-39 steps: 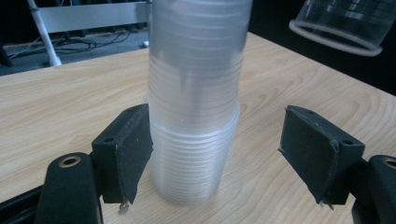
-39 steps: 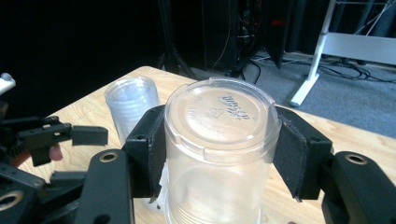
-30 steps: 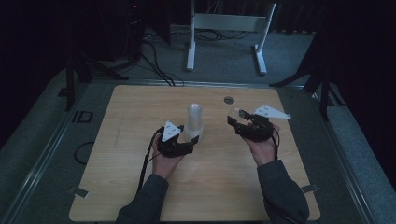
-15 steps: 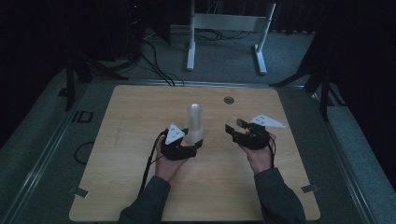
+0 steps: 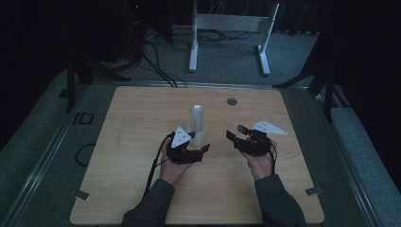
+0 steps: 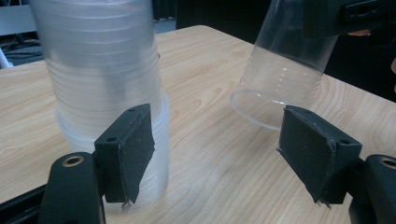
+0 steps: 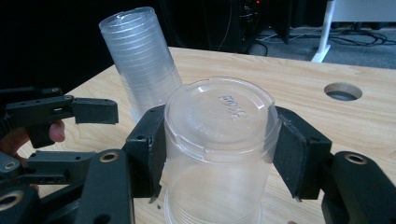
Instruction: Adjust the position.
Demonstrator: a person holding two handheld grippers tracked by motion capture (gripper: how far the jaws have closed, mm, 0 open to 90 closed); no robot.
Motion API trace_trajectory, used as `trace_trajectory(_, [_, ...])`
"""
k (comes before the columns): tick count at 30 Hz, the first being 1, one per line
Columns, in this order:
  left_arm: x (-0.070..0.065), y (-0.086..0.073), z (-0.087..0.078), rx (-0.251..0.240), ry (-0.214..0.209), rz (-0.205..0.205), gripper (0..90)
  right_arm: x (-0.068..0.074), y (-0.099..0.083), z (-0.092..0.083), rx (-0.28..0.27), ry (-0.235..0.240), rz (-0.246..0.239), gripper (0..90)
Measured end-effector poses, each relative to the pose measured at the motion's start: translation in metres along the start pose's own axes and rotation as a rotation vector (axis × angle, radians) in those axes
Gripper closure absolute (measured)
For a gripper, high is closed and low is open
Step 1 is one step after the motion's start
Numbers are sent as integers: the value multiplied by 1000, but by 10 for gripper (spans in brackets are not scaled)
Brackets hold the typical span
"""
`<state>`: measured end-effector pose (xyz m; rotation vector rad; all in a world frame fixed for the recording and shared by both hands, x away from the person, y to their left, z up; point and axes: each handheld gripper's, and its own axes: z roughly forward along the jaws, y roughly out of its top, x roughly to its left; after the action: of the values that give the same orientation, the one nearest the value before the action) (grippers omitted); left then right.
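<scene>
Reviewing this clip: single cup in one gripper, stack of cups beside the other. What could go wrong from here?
The right gripper clamps a thin clear cup upside down; squeezing could buckle its wall, or it might slip. The tall stack of cups stands against one pad of the open left gripper, unclamped, so a nudge might tip it. The held cup hangs tilted above the table, so it may land crooked.

— Item one?
— Clear plastic cup, upside down, slightly tilted, just above the table.
— Item two?
— Stack of clear cups, inverted, upright on the table, near the single cup.
</scene>
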<state>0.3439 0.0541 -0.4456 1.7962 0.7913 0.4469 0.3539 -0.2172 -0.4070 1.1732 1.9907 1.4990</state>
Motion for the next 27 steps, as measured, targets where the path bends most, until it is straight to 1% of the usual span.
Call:
trace_trajectory(3, [-2,0,1,1,-7,7,261,0,-2,0,1,5,7,406])
trace_trajectory(7, [-3,1,1,-1,-20,5,261,0,-4,0,0,6,10,405])
trace_trajectory(13, [-7,2,3,-7,-29,20,261,2,-5,0,-13,11,17,405])
trace_trajectory(27, [-17,6,9,-7,-64,47,261,3,-7,0,-27,61,72,405])
